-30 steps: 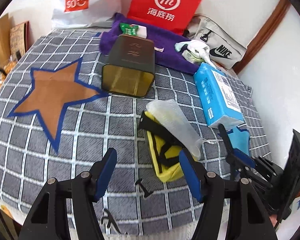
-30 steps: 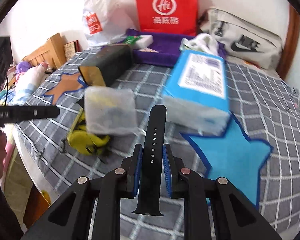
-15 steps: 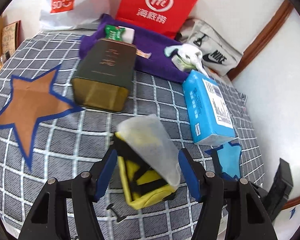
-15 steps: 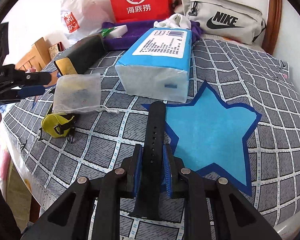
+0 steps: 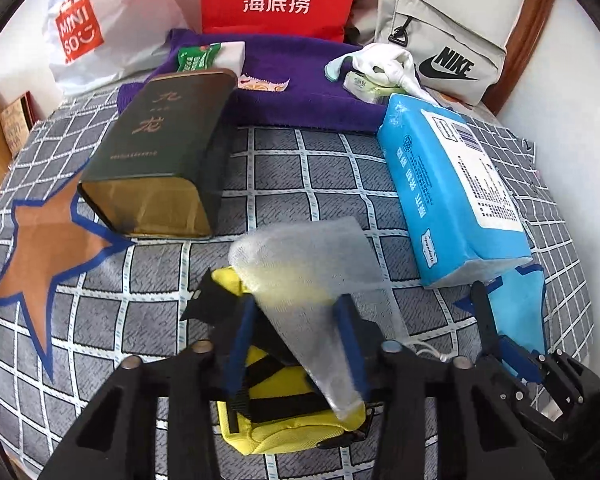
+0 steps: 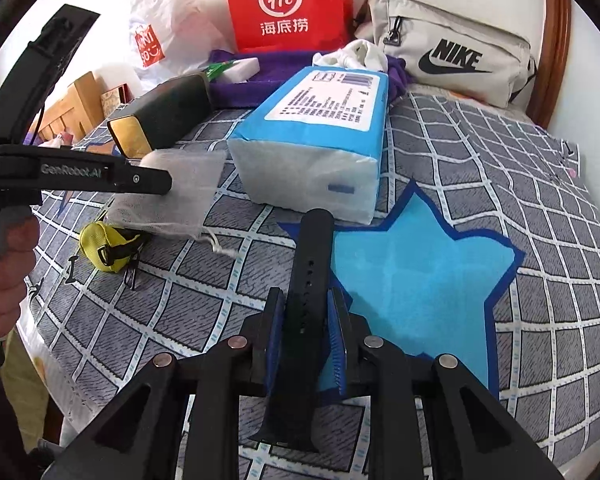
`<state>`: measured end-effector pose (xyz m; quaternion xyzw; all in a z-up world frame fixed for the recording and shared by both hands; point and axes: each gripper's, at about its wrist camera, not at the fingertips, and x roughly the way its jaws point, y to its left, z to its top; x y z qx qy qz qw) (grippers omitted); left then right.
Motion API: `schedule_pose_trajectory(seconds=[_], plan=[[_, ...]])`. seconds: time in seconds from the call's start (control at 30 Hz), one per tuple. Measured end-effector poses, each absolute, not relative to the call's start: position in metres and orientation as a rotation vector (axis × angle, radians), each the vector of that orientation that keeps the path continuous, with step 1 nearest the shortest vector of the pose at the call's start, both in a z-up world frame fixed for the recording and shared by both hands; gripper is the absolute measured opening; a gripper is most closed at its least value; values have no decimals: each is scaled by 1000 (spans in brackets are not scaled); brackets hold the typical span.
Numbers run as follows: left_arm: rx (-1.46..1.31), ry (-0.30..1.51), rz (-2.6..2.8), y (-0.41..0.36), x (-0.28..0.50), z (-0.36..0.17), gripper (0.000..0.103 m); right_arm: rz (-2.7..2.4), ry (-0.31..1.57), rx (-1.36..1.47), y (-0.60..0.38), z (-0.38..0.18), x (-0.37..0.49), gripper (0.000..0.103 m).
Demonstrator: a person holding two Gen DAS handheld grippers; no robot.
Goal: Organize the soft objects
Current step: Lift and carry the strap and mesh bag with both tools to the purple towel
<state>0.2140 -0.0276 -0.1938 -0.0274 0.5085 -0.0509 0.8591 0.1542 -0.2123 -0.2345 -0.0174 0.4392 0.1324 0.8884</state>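
Grey checked cloth (image 5: pixel 260 200) covers the bed. Left wrist view: my left gripper (image 5: pixel 296 344) is closing around the mesh pouch (image 5: pixel 308 280), which lies on the yellow bag (image 5: pixel 284 412); its pads flank the pouch, contact unclear through blur. Beyond stand a tin (image 5: pixel 160 152) and tissue pack (image 5: pixel 452 196).

Right wrist view: my right gripper (image 6: pixel 304 340) is narrow, clamped on a black strap (image 6: pixel 310 280) at the blue star (image 6: pixel 420 280). A hand (image 6: pixel 4 272) carries the left gripper at the pouch.
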Motion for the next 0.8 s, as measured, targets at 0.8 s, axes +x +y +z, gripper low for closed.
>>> schedule_pose_trajectory(seconds=[0.8], plan=[[-213, 982, -155, 27, 177, -140, 6, 305, 873, 13, -219, -199, 139, 21]])
